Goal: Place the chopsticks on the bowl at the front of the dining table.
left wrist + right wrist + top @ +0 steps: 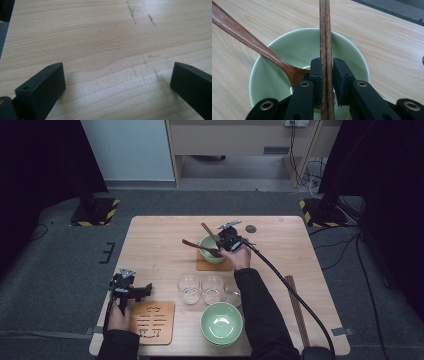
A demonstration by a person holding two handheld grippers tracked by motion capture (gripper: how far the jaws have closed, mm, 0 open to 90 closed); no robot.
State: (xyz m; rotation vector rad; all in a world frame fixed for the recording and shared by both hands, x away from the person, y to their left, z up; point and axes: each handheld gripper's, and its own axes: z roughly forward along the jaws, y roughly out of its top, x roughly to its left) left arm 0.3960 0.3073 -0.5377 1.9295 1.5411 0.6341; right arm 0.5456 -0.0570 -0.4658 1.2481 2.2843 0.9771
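Black jaws of the right gripper [327,82] clamp a pair of brown wooden chopsticks [325,37] over the green bowl [352,52].
Held together, the sticks point across the bowl, likely to rest in it beside the wooden spoon [249,41]; the left gripper [117,82] waits above the tabletop [100,37], jaws apart.

Left gripper [131,287] low at near left, jaws spread wide. Right gripper [327,75] reached forward, sleeve extended, jaws pinched nearly together, pads clamping.
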